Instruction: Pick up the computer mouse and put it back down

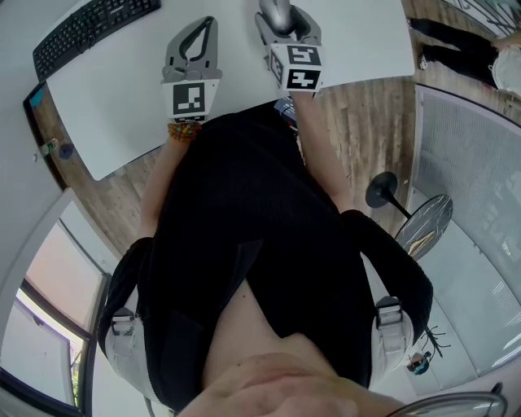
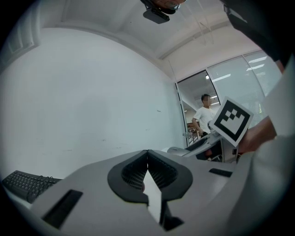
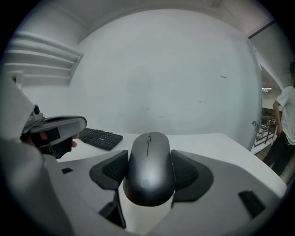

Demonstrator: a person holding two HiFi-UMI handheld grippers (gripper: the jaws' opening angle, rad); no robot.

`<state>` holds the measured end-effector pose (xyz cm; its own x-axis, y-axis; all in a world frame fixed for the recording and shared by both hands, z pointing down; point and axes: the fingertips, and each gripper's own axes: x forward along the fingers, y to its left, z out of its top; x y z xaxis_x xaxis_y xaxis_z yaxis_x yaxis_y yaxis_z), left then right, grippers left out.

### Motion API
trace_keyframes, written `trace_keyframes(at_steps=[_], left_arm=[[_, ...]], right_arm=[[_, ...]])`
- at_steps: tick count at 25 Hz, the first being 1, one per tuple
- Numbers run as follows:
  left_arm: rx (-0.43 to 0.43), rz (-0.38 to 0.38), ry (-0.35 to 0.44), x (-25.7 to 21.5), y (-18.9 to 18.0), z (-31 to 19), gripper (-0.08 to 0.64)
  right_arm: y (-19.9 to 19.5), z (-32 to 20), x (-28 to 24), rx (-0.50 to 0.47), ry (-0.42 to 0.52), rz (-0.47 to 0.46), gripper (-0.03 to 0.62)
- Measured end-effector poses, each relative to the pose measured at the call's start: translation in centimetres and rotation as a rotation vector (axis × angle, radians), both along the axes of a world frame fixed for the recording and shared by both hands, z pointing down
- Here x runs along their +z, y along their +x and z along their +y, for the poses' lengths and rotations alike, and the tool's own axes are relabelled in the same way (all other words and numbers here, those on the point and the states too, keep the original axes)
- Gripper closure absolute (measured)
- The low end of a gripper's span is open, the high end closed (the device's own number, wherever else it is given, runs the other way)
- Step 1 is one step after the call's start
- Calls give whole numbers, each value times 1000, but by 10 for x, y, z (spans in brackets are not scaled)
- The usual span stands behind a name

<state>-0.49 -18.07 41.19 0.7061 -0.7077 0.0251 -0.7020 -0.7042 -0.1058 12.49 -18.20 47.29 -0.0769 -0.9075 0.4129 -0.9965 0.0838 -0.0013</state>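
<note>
A dark grey computer mouse [image 3: 150, 156] sits lengthwise between the ribbed pads of my right gripper [image 3: 150, 174], which is shut on its sides. In the head view the mouse [image 1: 277, 13] and right gripper [image 1: 284, 23] are over the far part of the white table [image 1: 122, 114]. Whether the mouse rests on the table or hangs above it cannot be told. My left gripper [image 1: 208, 24] hovers to its left, shut with its pads meeting and nothing between them [image 2: 147, 156].
A black keyboard [image 1: 89, 31] lies at the table's far left, also visible beyond the left gripper [image 3: 100, 137]. A black stand base [image 1: 383, 192] stands on the wooden floor to the right. A person [image 2: 204, 116] stands in a doorway behind the right gripper.
</note>
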Motion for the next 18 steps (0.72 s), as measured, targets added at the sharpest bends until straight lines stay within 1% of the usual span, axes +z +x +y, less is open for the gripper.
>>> trace_keyframes(at_steps=[7,18], left_arm=[[-4,-6,-11,3,-2,-1,548],[-5,-9,-13,5,-2,-2,548]], right_arm=[[-2,0,52,-3,-111,-3,291],[-6,4,103,-14,-227,-10,291]])
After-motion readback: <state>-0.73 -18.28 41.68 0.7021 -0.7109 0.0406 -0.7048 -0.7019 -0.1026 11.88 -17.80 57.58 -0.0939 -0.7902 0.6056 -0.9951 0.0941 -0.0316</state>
